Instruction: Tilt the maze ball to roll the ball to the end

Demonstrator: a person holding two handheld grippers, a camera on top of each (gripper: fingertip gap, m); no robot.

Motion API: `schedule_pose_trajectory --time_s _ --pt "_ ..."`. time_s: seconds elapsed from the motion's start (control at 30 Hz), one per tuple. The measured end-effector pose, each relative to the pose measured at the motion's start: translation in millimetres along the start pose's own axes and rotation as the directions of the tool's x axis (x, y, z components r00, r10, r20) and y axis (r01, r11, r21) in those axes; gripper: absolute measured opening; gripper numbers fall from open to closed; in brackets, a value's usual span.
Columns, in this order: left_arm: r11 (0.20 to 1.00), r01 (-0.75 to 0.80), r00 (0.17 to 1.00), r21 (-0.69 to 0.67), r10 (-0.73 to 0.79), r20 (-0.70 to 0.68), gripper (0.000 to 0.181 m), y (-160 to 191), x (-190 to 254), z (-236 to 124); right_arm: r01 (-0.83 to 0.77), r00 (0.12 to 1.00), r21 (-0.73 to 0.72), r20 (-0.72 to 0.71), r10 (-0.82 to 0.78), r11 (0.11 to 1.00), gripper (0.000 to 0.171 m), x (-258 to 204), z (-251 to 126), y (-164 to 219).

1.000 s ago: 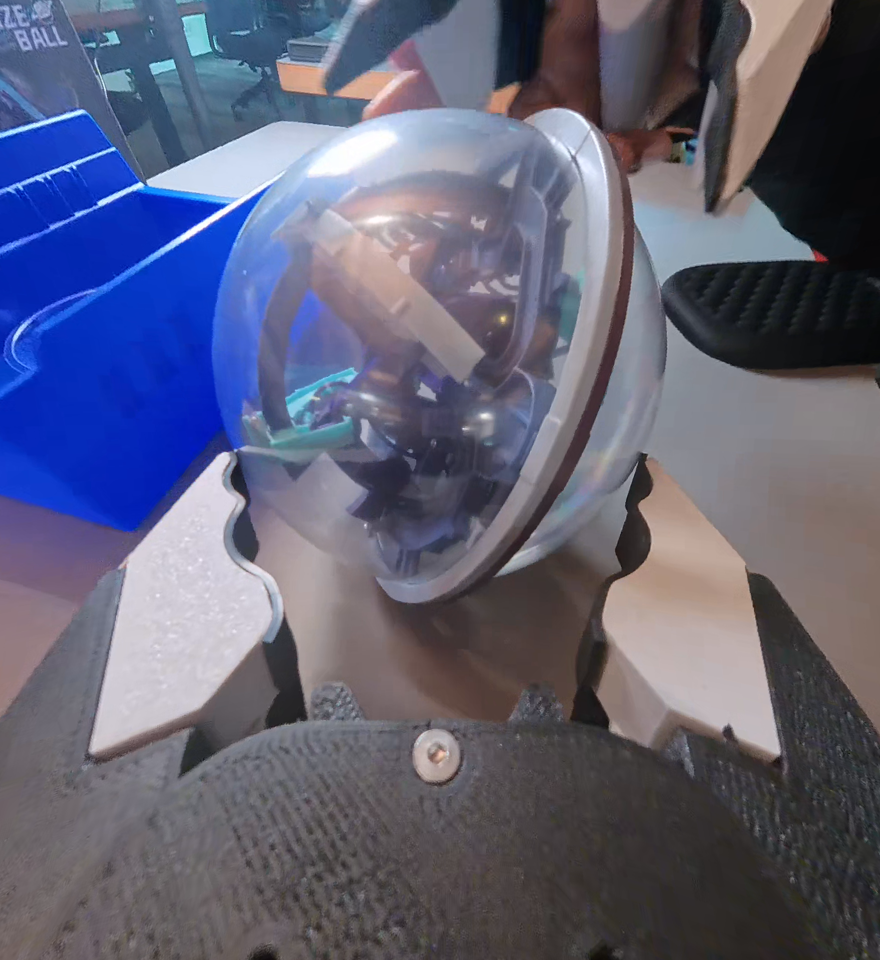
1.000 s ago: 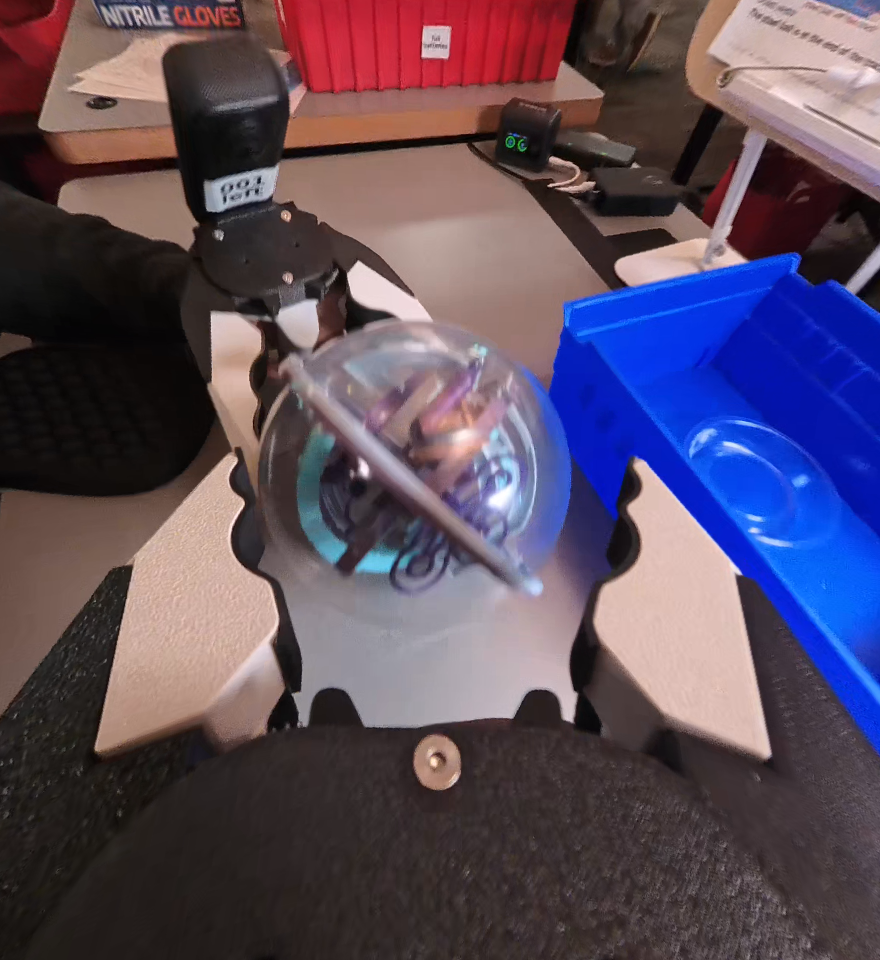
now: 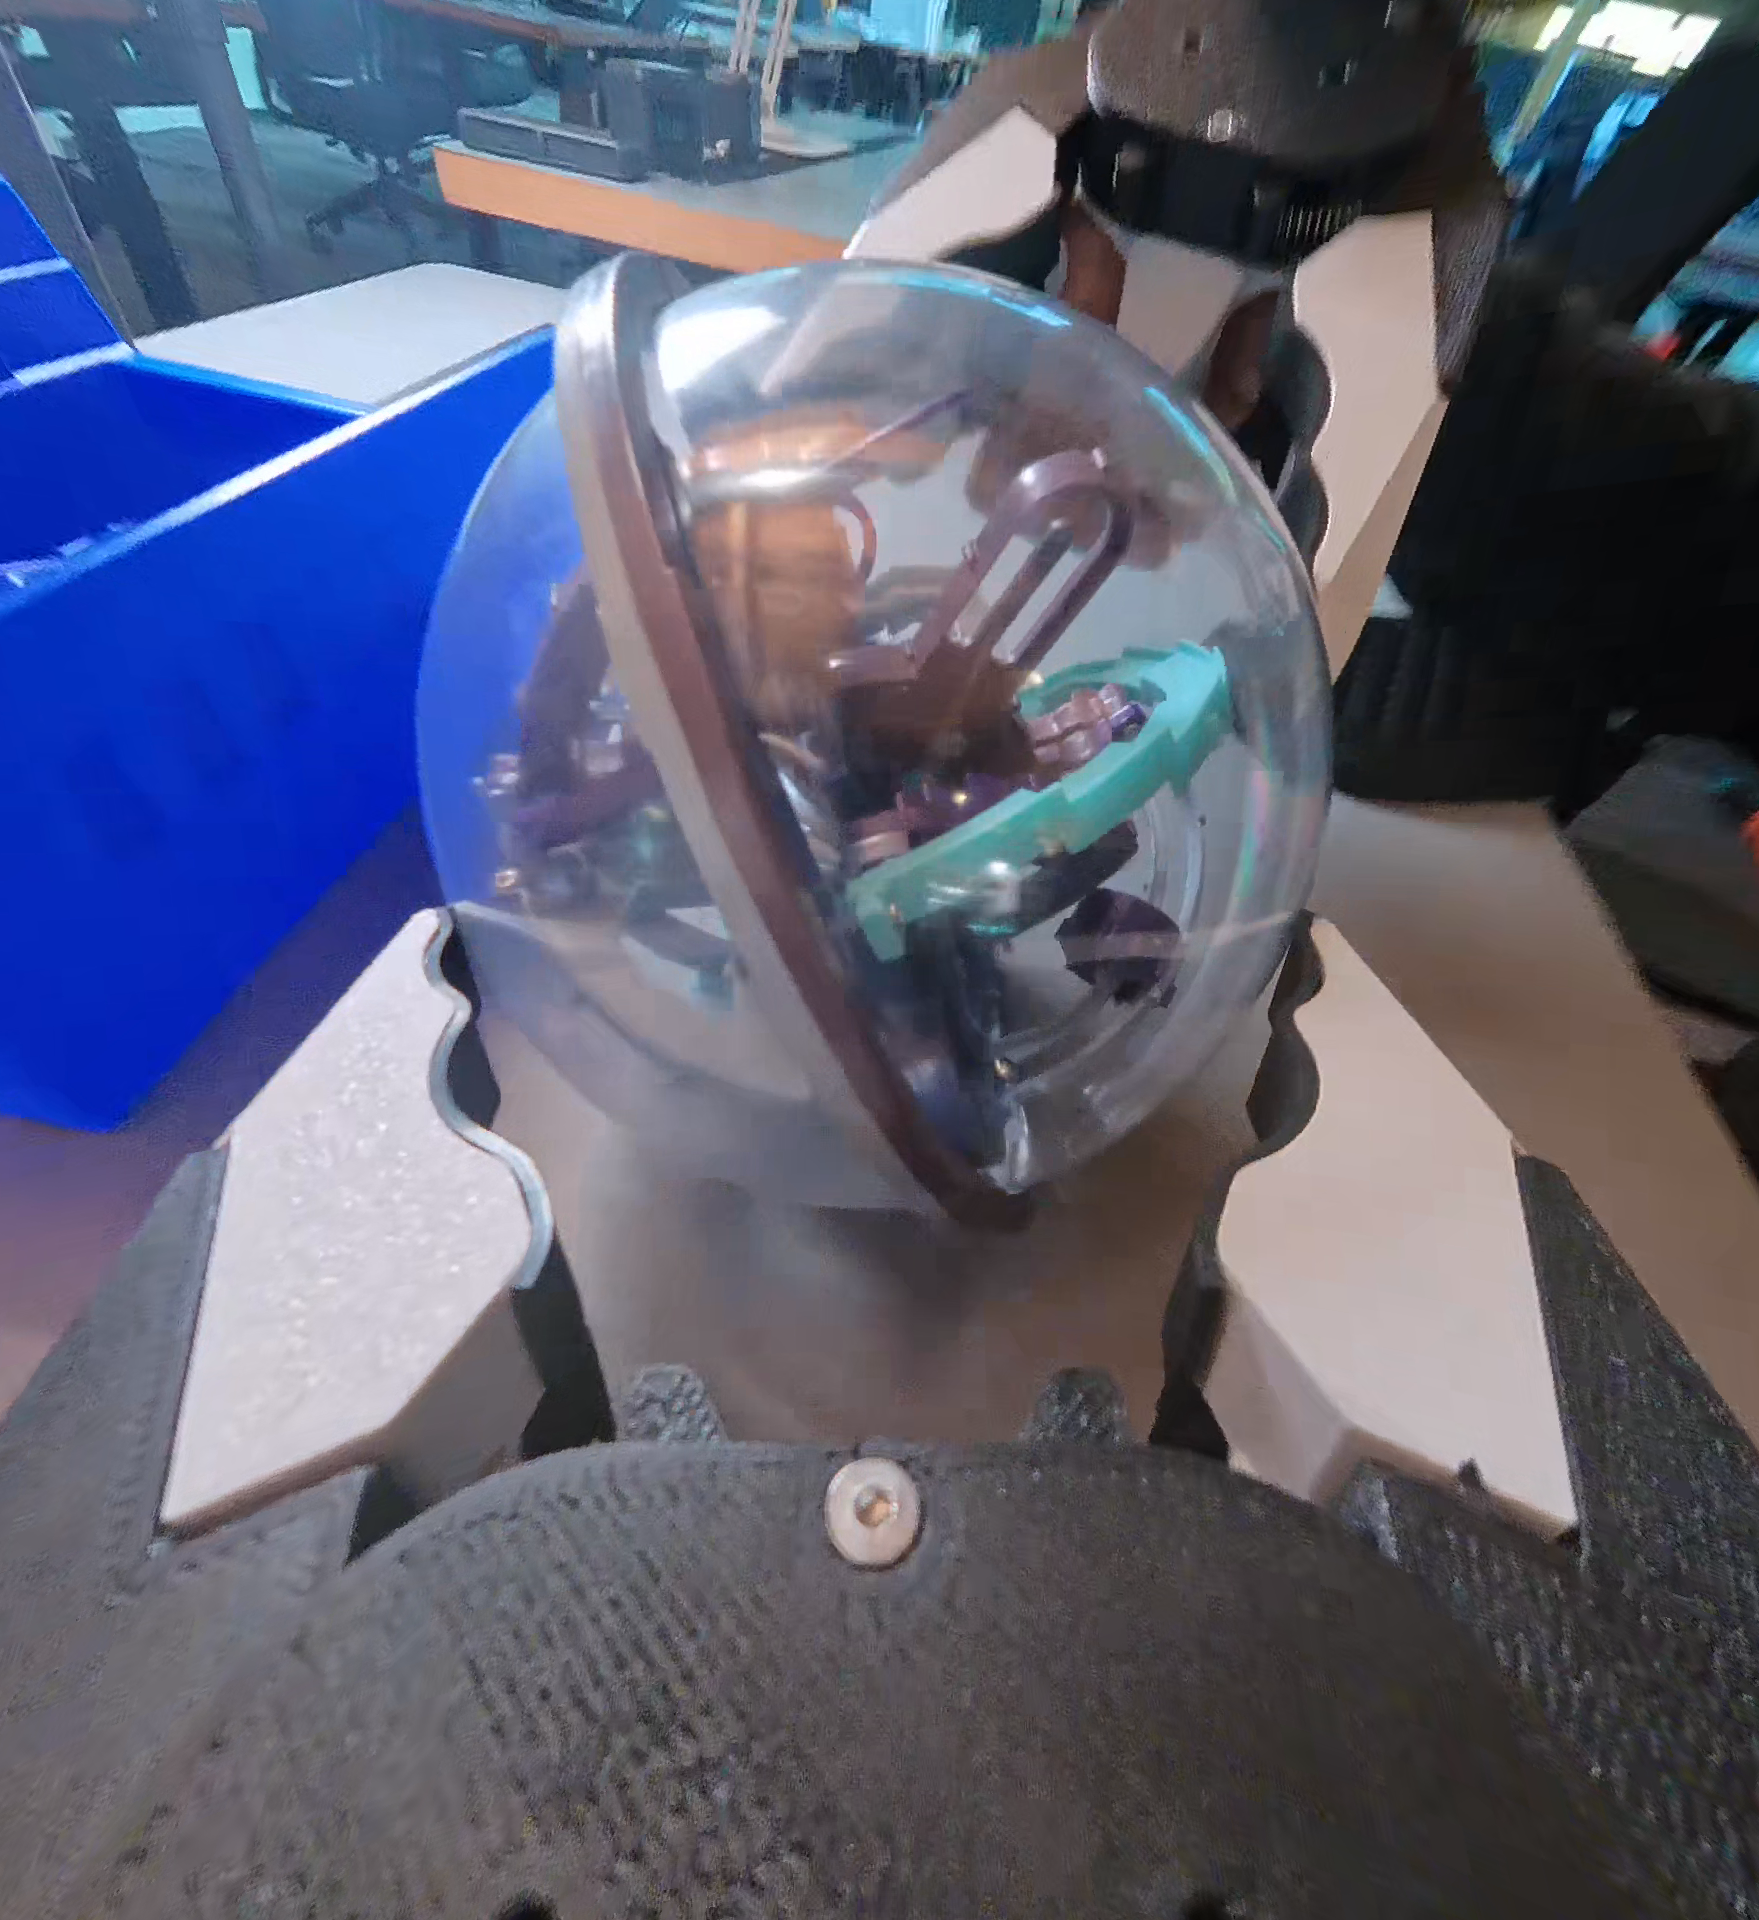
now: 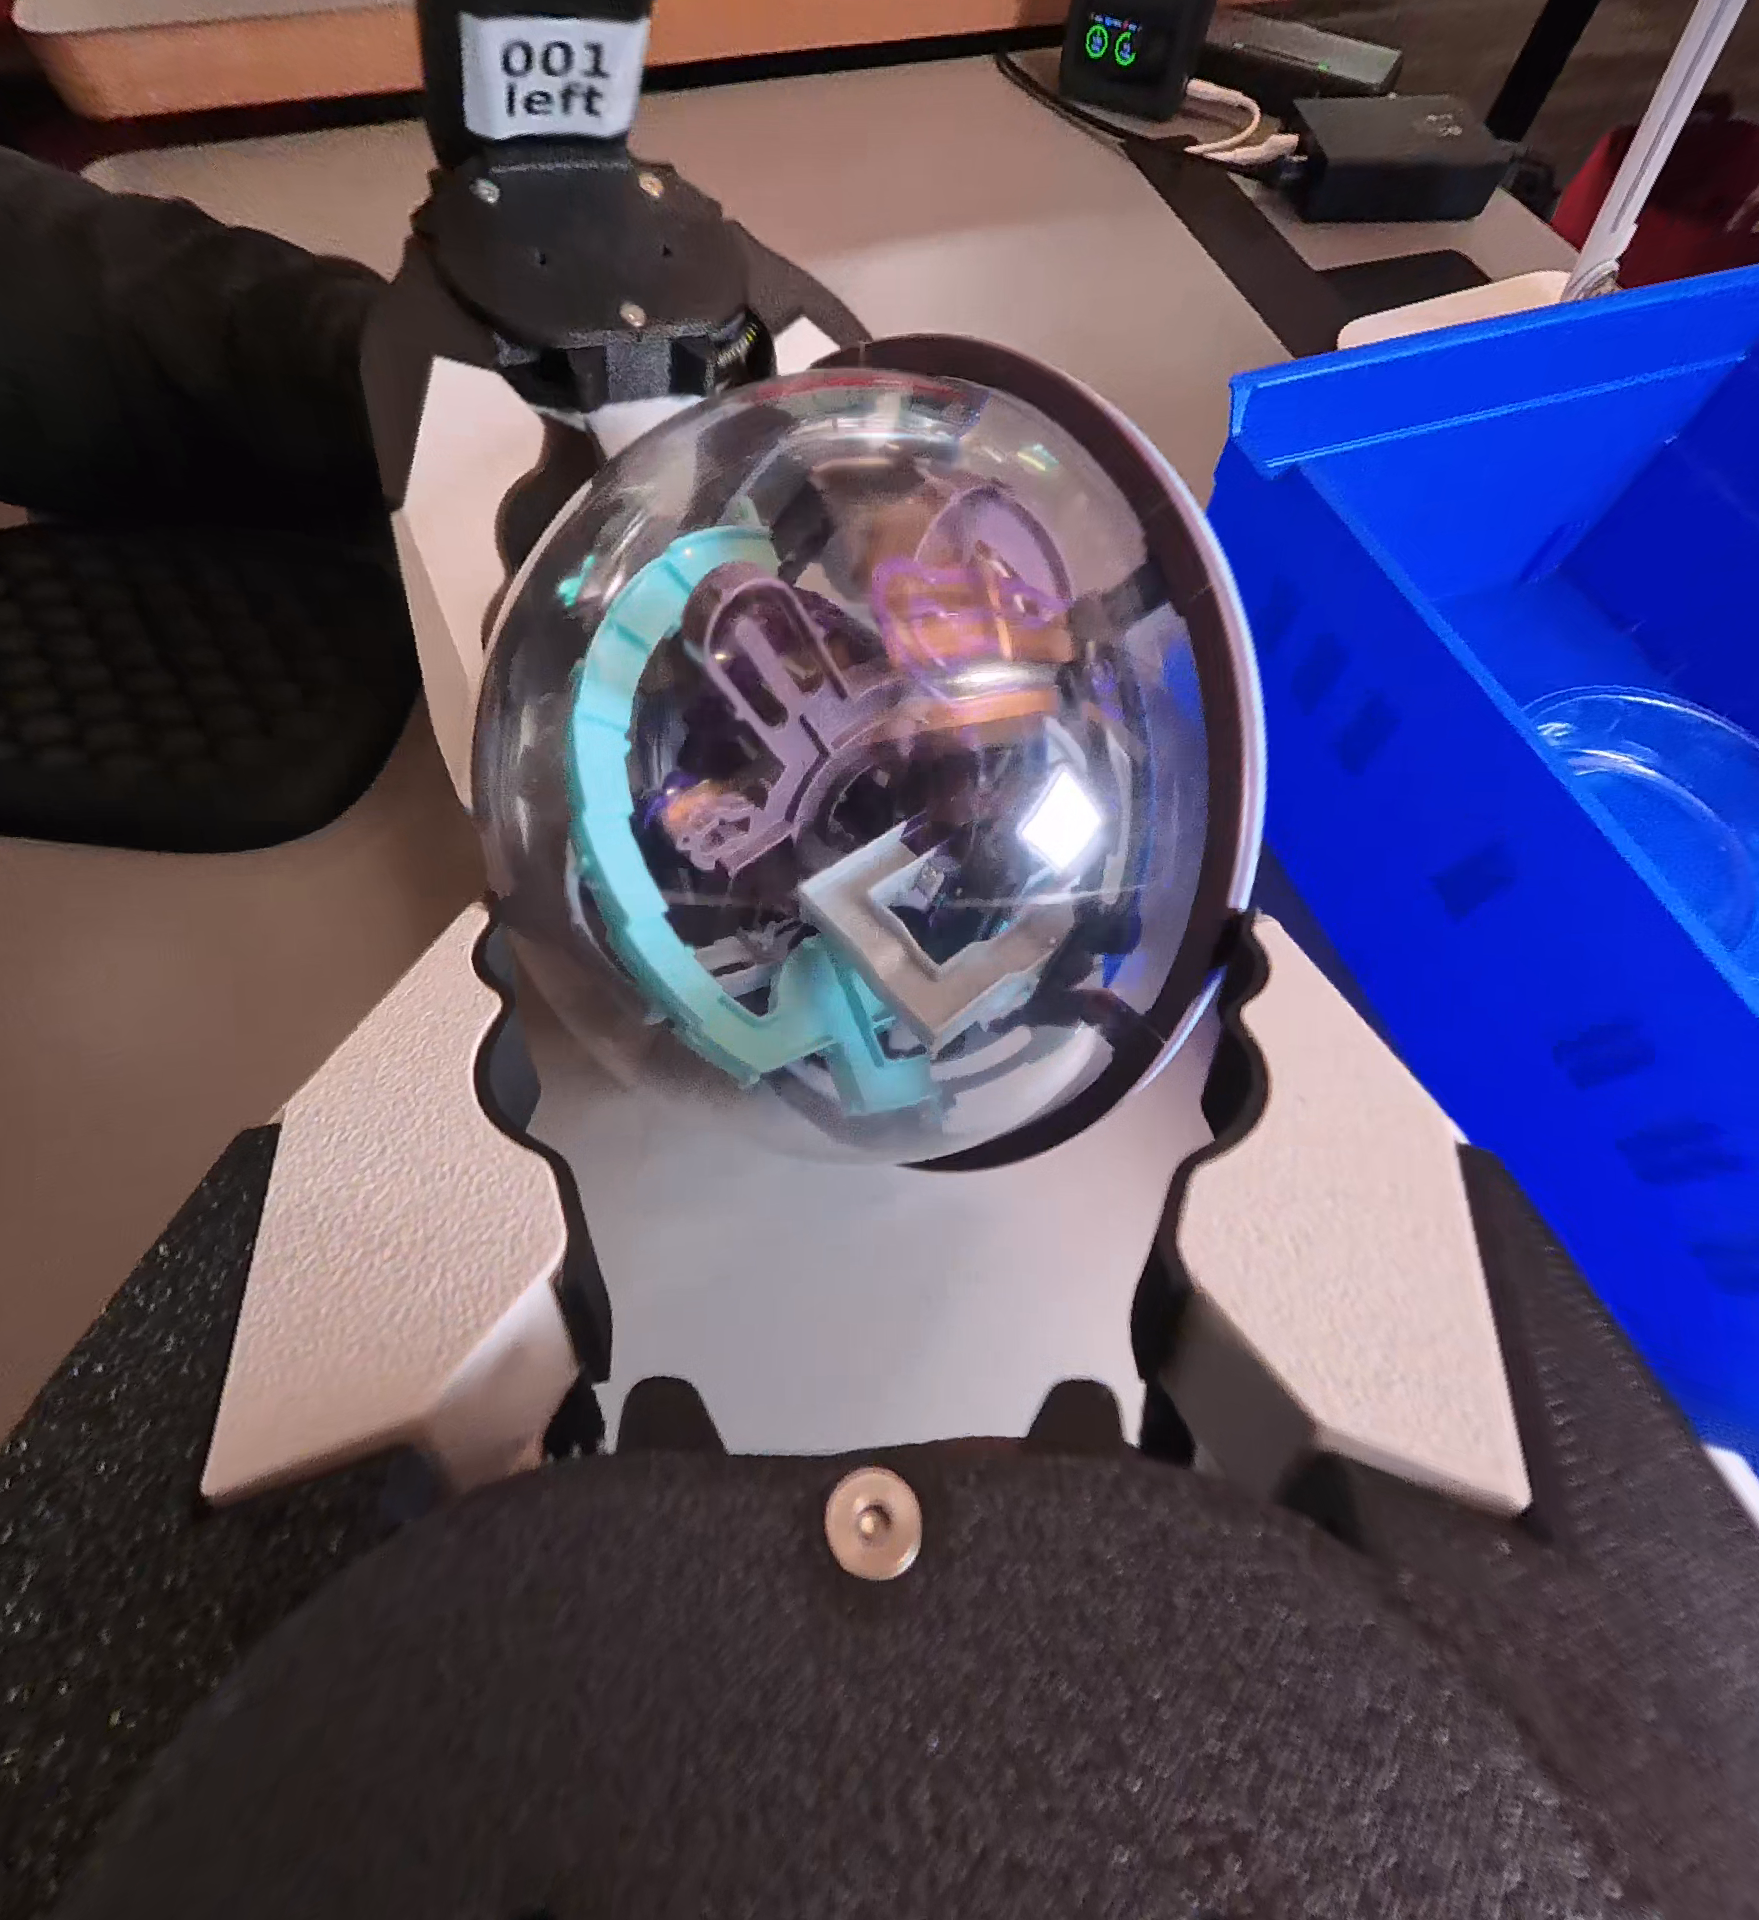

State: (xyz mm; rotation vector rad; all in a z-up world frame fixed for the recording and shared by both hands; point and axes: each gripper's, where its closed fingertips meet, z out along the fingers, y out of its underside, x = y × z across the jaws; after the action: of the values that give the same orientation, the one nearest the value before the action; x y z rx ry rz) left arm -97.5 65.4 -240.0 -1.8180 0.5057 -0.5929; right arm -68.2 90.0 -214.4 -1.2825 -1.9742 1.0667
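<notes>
- Maze ball point(image 3: 875, 727) sits between both tools, tilted so its dark equator ring runs slantwise; whether it touches the worktop point(image 4: 179, 987) beneath cannot be told
- Left tool point(image 3: 875, 935) has its fingers spread wide around the maze ball's lower flanks, cradling it, not clamped tight
- Right tool point(image 4: 870, 935) is likewise spread to the width of the sphere, its fingers against the maze ball's sides from the opposite face
- Blue bin point(image 4: 1581, 727) stands just beside the maze ball, close to the ring's edge
- Step in hand, as I judge it: mid-tilt, steering the small ball along the inner track; that ball cannot be picked out among the teal and purple rails
- Next move calls for a slow, joint roll of both tools, keeping even pressure so the smooth shell does not slip toward the blue bin
</notes>
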Motion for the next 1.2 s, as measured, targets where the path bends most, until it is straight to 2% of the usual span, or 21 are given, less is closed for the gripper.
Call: schedule_pose_trajectory --time_s 0.13,0.27,0.43,0.5,0.57,0.63,0.7,0.77,0.83,0.93,1.1,1.2 --pt "0.993 0.116 0.992 0.023 -0.115 -0.057 0.147 -1.0 0.8 -2.2 -0.028 1.0 0.062 0.008 0.028 0.998 0.133 -0.1 2.8 1.0" --pt "0.973 0.229 0.97 0.022 -0.226 -0.088 0.145 -0.6 0.6 -2.2 0.012 0.998 0.096 -0.06 -0.006 0.995 0.136 3.4 -1.8 9.8" --pt "0.877 0.481 0.86 0.009 -0.469 -0.202 0.143 -1.6 9.8 1.0 0.063 0.991 0.114 -0.125 -0.049 0.991 0.141 -1.4 3.6 29.6" --pt "0.849 0.529 0.821 -0.016 -0.516 -0.243 0.143 -1.3 17.4 3.9 0.056 0.995 0.138 -0.095 -0.044 0.989 0.145 -7.8 5.6 29.1" --pt "0.883 0.467 0.851 -0.054 -0.465 -0.243 0.142 5.4 24.7 4.9 0.052 0.998 0.146 -0.052 -0.045 0.988 0.144 -10.6 1.5 30.0" --pt "0.955 0.294 0.933 -0.048 -0.297 -0.204 0.146 10.2 30.7 6.0 0.02 1.0 0.132 0.014 -0.022 0.991 0.141 -14.1 -3.8 36.0" --pt "0.992 0.129 0.984 -0.004 -0.129 -0.125 0.148 4.2 28.3 5.6 -0.025 0.998 0.138 0.064 0.016 0.99 0.14 -17.3 -8.0 39.4" --pt "0.999 -0.046 0.998 0.025 0.047 -0.03 0.148 -4.0 23.5 3.0 -0.06 0.995 0.156 0.091 0.046 0.986 0.138 -18.3 -10.7 40.3" --pt "0.988 -0.148 0.989 0.035 0.147 0.013 0.145 -9.3 26.6 1.6 -0.117 0.988 0.166 0.12 0.098 0.979 0.136 -17.7 -12.5 39.5" --pt "0.992 -0.118 0.993 0.036 0.117 0.032 0.142 -5.2 27.5 5.3 -0.198 0.972 0.15 0.158 0.174 0.969 0.135 -17.7 -15.3 36.5" --pt "0.991 0.13 0.988 0.013 -0.128 -0.09 0.141 8.1 32.6 9.1 -0.305 0.945 0.11 0.154 0.287 0.946 0.132 -18.6 -25.8 25.1" --pt "0.975 0.222 0.962 -0.034 -0.224 -0.153 0.14 13.4 39.1 11.9 -0.35 0.93 0.088 0.152 0.335 0.933 0.132 -20.7 -31.2 22.7"
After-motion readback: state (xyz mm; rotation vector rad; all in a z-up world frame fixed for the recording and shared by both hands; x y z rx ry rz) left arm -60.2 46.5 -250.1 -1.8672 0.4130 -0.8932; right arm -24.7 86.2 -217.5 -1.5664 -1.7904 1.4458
